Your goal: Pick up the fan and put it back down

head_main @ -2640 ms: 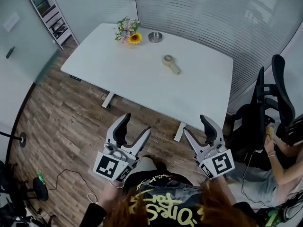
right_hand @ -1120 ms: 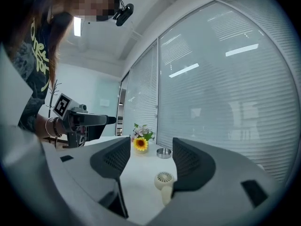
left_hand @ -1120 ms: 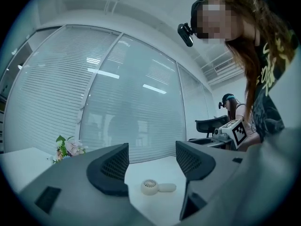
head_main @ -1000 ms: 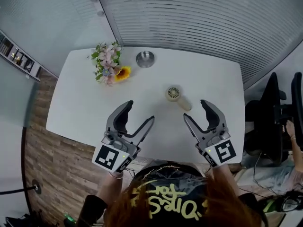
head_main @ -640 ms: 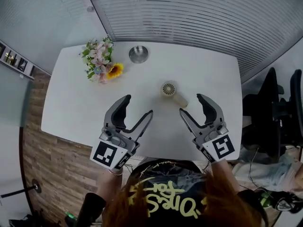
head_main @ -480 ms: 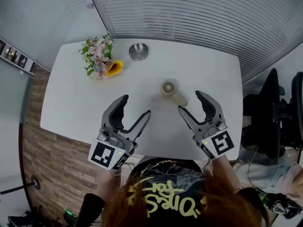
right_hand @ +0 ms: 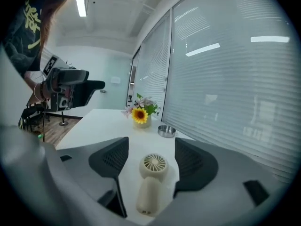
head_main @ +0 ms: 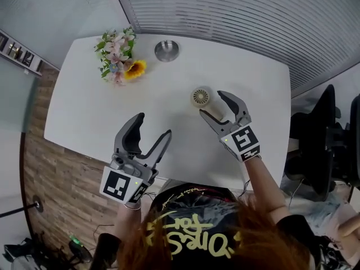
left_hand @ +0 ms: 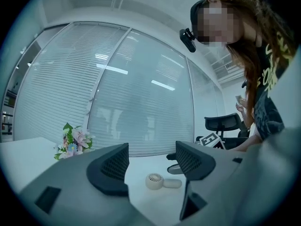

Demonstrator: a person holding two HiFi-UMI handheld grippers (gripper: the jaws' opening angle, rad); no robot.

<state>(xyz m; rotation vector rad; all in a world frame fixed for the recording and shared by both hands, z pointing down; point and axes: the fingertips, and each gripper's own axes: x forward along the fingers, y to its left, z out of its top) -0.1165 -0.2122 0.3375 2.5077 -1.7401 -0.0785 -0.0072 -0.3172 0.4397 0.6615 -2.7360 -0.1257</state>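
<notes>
A cream hand-held fan (head_main: 200,97) lies on the white table (head_main: 84,111), its round head toward the far side. My right gripper (head_main: 211,104) is low over the table and open. Its jaws have just been opening and stand on either side of the fan's handle without pressing it. The right gripper view shows the fan (right_hand: 153,173) lying between the two pads (right_hand: 112,159), head forward. My left gripper (head_main: 153,125) hovers open and empty over the table's near edge. In the left gripper view the fan (left_hand: 157,181) lies well ahead of the left gripper (left_hand: 150,164).
A bunch of flowers with a sunflower (head_main: 119,55) and a round metal dish (head_main: 166,50) stand at the table's far side. Glass walls with blinds run behind the table. A black office chair (head_main: 332,139) stands to the right, with wooden floor (head_main: 50,184) to the left.
My right gripper has moved forward and down from the table's near edge to the fan, so its jaws now straddle the handle. The left gripper has hardly moved.
</notes>
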